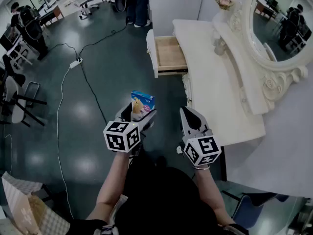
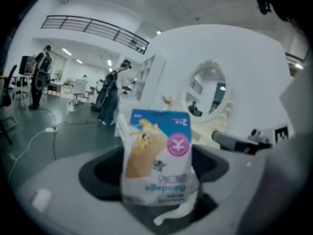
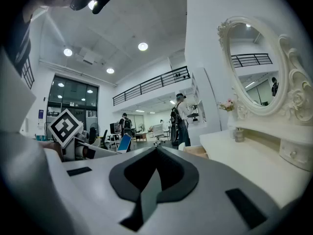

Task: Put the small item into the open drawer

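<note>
My left gripper (image 1: pixel 140 112) is shut on a small blue-and-white bandage packet (image 1: pixel 142 103), which stands upright between the jaws; the packet (image 2: pixel 157 155) fills the middle of the left gripper view. My right gripper (image 1: pixel 188 117) is shut with nothing in it, its jaw tips meeting at the centre (image 3: pixel 155 148) of the right gripper view. Both grippers hang over the dark floor, short of the white dressing table (image 1: pixel 215 82). Its open wooden drawer (image 1: pixel 169 54) sticks out to the left, empty, well ahead of the packet.
An oval mirror (image 1: pixel 279 21) in an ornate frame stands at the table's back, with a small jar (image 1: pixel 219 46) and flowers (image 1: pixel 222 0) beside it. A cable and power strip (image 1: pixel 76 62) lie on the floor at left. People stand by desks and chairs farther off (image 1: pixel 137 4).
</note>
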The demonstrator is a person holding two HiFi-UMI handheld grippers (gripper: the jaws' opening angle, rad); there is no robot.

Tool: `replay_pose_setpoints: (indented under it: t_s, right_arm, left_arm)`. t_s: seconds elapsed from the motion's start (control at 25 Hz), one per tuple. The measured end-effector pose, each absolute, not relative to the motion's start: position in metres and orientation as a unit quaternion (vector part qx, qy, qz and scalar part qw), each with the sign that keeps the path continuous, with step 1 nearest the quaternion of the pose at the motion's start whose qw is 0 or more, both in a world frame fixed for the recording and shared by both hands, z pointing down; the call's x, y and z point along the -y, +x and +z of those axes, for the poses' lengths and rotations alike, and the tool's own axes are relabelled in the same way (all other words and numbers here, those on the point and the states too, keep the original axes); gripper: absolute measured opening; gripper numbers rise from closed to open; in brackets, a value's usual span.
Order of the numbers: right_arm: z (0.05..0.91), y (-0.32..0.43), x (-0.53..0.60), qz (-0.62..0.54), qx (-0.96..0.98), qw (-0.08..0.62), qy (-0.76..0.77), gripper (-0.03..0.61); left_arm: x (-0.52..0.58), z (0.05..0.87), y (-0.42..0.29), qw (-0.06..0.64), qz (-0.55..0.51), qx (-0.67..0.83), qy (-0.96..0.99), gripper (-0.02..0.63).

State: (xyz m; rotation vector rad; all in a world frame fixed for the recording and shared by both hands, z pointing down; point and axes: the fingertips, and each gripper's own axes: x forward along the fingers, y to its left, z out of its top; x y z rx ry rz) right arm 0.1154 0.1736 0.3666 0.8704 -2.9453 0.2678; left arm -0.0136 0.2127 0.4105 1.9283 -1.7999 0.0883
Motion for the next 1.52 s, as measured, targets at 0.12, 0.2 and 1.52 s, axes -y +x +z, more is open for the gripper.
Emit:
replay_pose_setpoints:
  t_s: [0.12, 0.2, 1.52]
  right_arm:
    - [0.368, 0.115, -0.173, 0.089, 0.955, 0.028, 0.283, 0.0]
    - [0.368, 0.115, -0.174, 0.091, 0.955, 0.027, 0.28, 0.0]
    - [0.375, 0.039, -0.064, 0.102, 0.948, 0.027, 0.3, 0.0]
  left_arm:
    - [-0.212, 0.412, -0.014, 0.248, 0.035, 0.661, 0.708, 0.435]
    - [-0.213, 0.412, -0.014, 0.249, 0.036, 0.661, 0.707, 0.434]
    - [-0.086, 0.427, -0.086, 0.25, 0.052, 0.633, 0.73, 0.434]
